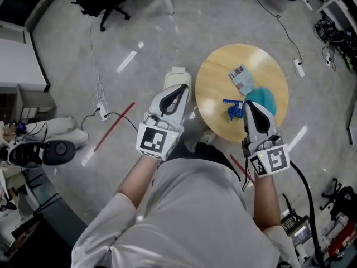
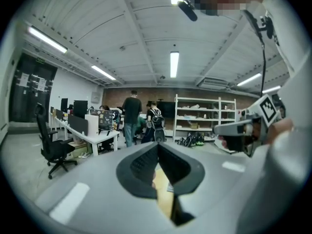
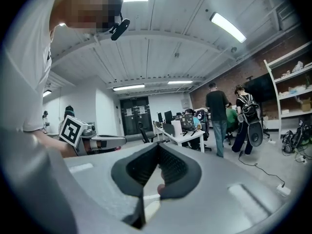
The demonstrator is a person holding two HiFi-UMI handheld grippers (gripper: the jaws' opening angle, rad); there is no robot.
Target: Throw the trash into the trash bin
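Wooden bench (image 1: 220, 71) holds the trash: blue wrapper (image 1: 232, 110), teal wad (image 1: 263, 96), printed packet (image 1: 241, 79). Pressed together and empty, the left tool (image 1: 180, 90) hangs beside the bench, the right tool (image 1: 248, 106) over its near edge. Reaching seems in hand; next, spread around the wrapper.

Three trash pieces on round wooden tabletop (image 1: 215, 82). Packet (image 1: 241, 79): pale, printed, flat, far side. Wad (image 1: 263, 97): teal, crumpled, just beside packet. Wrapper (image 1: 233, 110): blue, crumpled, near wad. Bin (image 1: 177, 75): white, on floor, just left of tabletop, partly hidden.
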